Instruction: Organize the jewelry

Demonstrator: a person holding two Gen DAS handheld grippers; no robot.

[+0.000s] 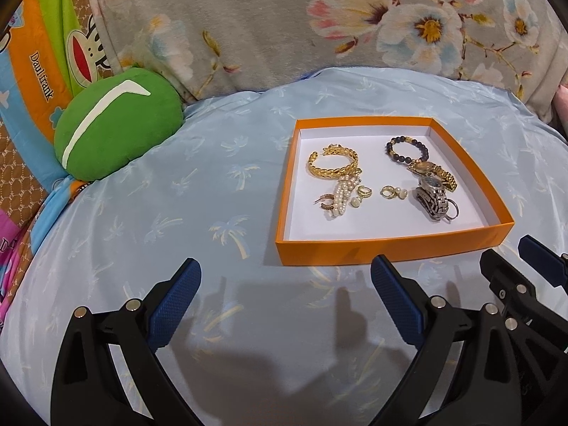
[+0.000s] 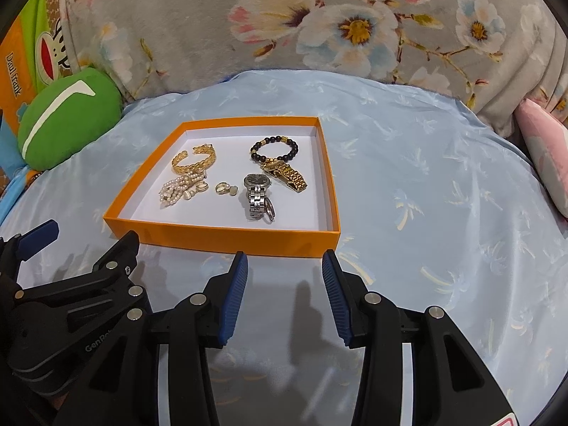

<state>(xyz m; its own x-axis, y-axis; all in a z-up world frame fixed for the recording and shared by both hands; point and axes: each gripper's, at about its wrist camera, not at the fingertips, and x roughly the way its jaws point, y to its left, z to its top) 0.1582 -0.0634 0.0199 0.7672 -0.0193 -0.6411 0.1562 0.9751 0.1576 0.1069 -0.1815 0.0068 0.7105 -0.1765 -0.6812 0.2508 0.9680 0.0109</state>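
Note:
An orange tray (image 1: 387,246) (image 2: 227,239) lies on the blue bedspread. Inside lie a gold cuff bracelet (image 1: 333,165) (image 2: 194,160), a pearl bracelet (image 1: 342,197) (image 2: 174,188), a dark bead bracelet (image 1: 408,149) (image 2: 274,149), a gold watch (image 1: 433,172) (image 2: 287,174), a silver watch (image 1: 431,197) (image 2: 257,195), rings and small earrings (image 1: 388,191) (image 2: 225,188). My left gripper (image 1: 285,273) is open and empty, in front of the tray's near wall. My right gripper (image 2: 284,266) is open and empty, just short of the same wall; it also shows in the left wrist view (image 1: 511,259).
A green round cushion (image 1: 117,124) (image 2: 67,117) lies left of the tray. A grey floral blanket (image 1: 284,17) (image 2: 319,17) rises behind. A pink pillow (image 2: 546,149) sits far right. Colourful cartoon bedding (image 1: 32,71) lies at the left edge.

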